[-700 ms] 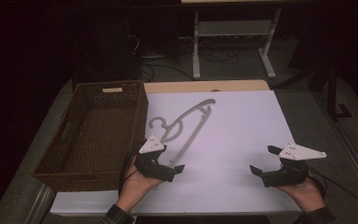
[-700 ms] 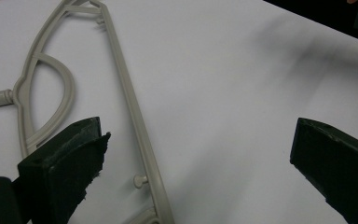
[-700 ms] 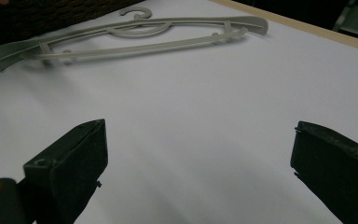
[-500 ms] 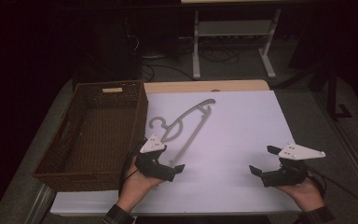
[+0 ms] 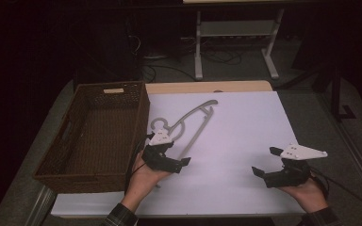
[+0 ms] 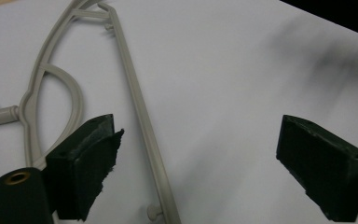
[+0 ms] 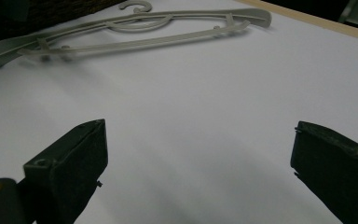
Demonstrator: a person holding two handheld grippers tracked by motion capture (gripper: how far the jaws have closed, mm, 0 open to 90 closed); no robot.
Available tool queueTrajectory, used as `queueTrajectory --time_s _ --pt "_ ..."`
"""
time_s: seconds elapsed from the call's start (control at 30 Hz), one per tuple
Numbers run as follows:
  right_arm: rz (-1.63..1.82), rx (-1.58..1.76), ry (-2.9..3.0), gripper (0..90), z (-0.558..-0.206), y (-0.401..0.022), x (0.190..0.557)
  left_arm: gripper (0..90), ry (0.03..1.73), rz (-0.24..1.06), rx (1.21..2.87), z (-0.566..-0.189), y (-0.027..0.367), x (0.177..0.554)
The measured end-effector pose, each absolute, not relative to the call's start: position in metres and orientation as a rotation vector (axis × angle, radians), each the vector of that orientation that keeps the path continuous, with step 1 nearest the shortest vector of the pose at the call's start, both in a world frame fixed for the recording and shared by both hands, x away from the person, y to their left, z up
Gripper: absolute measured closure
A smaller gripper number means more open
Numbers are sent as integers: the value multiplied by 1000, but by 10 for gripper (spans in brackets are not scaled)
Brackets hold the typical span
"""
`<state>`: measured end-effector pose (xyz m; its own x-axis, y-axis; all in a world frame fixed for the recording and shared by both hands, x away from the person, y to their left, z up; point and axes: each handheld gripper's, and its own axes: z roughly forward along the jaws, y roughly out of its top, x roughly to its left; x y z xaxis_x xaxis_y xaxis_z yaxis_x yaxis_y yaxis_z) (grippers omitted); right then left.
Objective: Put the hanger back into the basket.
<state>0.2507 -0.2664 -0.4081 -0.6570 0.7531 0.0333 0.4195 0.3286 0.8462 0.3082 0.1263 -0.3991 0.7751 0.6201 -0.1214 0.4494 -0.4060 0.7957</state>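
Observation:
A grey plastic hanger [image 5: 188, 121] lies flat on the white tabletop [image 5: 245, 127], its hook toward the basket. My left gripper [image 5: 178, 154] hovers over the hanger's near end, jaws wide open. In the left gripper view the hanger's straight bar [image 6: 130, 93] runs up between the jaws, close to the left one, and the gripper [image 6: 200, 158] holds nothing. My right gripper [image 5: 264, 161] is open above bare tabletop at the front right, well away from the hanger. The right gripper view has the gripper [image 7: 200, 163] empty and the hanger [image 7: 135, 42] lying far ahead.
A brown wicker basket [image 5: 94, 96] stands empty along the table's left side, right beside the hanger's hook and my left hand. A strip of bare wood [image 5: 207, 87] edges the table's far side. A white metal stand [image 5: 235, 33] is on the floor beyond.

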Motion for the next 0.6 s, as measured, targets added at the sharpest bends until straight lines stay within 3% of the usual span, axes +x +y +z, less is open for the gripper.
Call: queueTrajectory --time_s 0.6 --pt "1243 1035 2248 35 -409 -264 252 362 848 282 2116 -405 97 380"
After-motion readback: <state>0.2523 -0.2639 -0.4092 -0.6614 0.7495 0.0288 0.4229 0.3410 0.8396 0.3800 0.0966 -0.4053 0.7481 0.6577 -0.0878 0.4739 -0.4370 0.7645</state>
